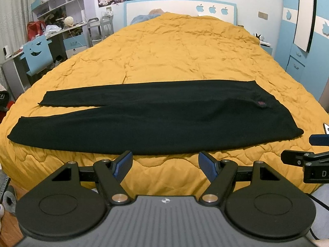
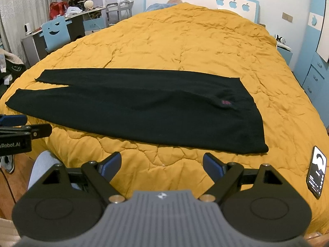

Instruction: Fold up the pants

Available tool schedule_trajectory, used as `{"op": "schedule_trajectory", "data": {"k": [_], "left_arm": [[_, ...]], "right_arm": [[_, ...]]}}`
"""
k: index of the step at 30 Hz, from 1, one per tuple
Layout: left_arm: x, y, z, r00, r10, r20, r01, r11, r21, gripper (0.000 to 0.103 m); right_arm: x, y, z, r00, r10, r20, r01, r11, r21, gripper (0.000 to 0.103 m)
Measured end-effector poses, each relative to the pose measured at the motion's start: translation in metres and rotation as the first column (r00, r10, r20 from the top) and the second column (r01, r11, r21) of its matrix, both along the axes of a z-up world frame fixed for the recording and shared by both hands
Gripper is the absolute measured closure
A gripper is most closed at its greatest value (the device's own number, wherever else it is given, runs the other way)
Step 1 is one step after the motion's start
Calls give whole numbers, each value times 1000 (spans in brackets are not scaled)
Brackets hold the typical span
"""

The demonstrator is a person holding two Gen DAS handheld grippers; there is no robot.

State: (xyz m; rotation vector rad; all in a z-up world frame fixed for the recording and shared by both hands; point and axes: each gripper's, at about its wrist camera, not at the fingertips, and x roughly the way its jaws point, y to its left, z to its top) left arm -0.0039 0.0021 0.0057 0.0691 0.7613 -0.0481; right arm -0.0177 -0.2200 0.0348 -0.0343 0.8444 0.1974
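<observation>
Black pants lie flat across the yellow quilt on the bed, legs pointing left, waist to the right, with a small red logo near the waist. They show the same way in the right wrist view. My left gripper is open and empty, just short of the pants' near edge. My right gripper is open and empty, over the quilt in front of the waist end. Each gripper shows at the edge of the other's view.
A phone lies on the quilt at the right, near the bed's edge. A desk with a blue chair and shelves stand to the left of the bed. Blue drawers stand at the right. The headboard is at the far end.
</observation>
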Motion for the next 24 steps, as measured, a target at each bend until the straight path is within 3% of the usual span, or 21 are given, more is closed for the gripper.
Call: {"op": "schedule_trajectory", "data": {"k": [18, 24], "left_arm": [[2, 5, -1, 1000, -3, -7, 3, 1000, -16, 18], [13, 17, -7, 1000, -22, 10, 22, 1000, 22, 19]], "right_arm": [[-1, -2, -1, 1000, -4, -3, 4, 1000, -3, 21], [6, -7, 1, 1000, 13, 8, -13, 1000, -7, 21]]}}
